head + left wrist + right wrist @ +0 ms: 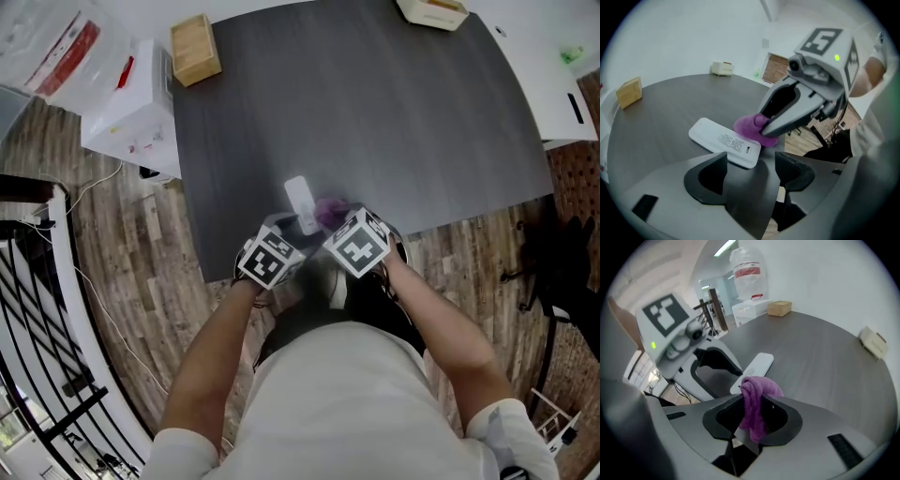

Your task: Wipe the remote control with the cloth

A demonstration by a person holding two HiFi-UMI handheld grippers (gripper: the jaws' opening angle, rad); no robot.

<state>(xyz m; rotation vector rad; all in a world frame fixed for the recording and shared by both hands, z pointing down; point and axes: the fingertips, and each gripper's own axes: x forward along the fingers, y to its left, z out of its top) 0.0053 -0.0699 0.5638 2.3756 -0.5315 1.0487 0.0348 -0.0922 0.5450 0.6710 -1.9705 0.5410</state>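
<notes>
Two claws meet at the near edge of a dark worktop (pixel 394 112), where a white remote (pixel 723 140) lies flat, its near end just ahead of the left claw (pixel 750 169). That claw's jaws stand spread w/ nothing btwn them and the pads clear of the remote, so nothing pins it down. The right claw (pixel 753 417) is pinching a purple cloth (pixel 758 397), bunched into a wad that sits against the remote's right side and seems to touch it. Main risk, judged from here: a wipe stroke on the loose remote would likely shove or spin it rather than clean it. Since it lies close to the worktop's edge, a pull toward the person could drag it off onto the wood floor (pixel 141 281). Second risk: the wad pokes only a little past the jaw tips, so hard pressure could put plastic, not cloth, on the remote. A loose fold could also slip from the pinch mid-stroke. Pose: both forearms (pixel 225 347) reach fwd from the body and angle inward, w/ the marker cubes (pixel 269 259) nearly side by side in the head view. Both claws tip steeply down at the worktop. The right claw comes in from the remote's right, and the left claw faces its near end.
</notes>
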